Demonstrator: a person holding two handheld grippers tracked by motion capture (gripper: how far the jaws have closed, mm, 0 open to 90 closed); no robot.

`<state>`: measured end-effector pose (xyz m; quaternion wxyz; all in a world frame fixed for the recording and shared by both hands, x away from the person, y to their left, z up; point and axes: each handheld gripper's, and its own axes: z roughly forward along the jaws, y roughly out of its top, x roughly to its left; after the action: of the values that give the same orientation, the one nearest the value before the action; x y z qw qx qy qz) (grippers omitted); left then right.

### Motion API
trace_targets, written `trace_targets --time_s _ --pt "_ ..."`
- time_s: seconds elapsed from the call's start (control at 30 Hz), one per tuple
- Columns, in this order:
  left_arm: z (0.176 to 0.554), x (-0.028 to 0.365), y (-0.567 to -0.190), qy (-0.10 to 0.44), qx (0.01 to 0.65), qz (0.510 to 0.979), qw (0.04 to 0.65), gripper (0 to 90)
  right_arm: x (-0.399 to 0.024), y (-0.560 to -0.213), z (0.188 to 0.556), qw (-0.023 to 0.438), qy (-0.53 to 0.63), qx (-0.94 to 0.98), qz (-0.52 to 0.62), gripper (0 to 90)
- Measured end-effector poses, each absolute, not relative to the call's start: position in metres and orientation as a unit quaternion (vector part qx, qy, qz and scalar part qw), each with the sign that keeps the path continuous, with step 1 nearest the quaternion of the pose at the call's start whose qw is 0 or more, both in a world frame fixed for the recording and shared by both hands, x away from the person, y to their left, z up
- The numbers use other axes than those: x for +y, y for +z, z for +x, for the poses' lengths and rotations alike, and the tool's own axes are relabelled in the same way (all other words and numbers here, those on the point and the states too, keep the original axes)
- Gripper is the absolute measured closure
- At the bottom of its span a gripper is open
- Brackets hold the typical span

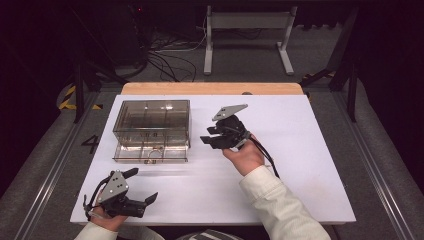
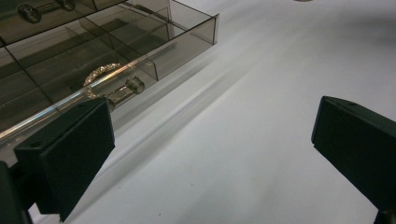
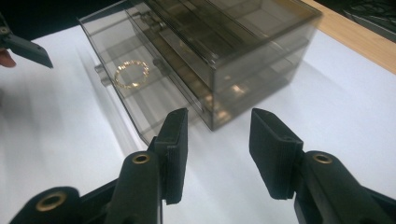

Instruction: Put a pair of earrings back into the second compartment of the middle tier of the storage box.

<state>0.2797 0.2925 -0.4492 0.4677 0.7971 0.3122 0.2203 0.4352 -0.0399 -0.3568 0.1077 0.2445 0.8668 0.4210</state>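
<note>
I am holding the right tongs (image 1: pixel 212 134) part open and empty beside the drawer box (image 1: pixel 152 120); my left tongs (image 1: pixel 142 185) are gaping wide, empty, over the bench (image 1: pixel 300 150).

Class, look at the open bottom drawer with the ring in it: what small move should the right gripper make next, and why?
Probably ease the right gripper left to the drawer front: its jaws stand open and empty beside the box, and the ring already lies inside.
</note>
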Motion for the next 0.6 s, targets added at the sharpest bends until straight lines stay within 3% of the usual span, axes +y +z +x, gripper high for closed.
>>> trace_targets --time_s 0.6 --pt "0.28 0.291 -0.449 0.222 0.31 0.799 0.465 0.2 -0.127 -0.381 0.432 0.123 0.413 0.842 0.325 58.5"
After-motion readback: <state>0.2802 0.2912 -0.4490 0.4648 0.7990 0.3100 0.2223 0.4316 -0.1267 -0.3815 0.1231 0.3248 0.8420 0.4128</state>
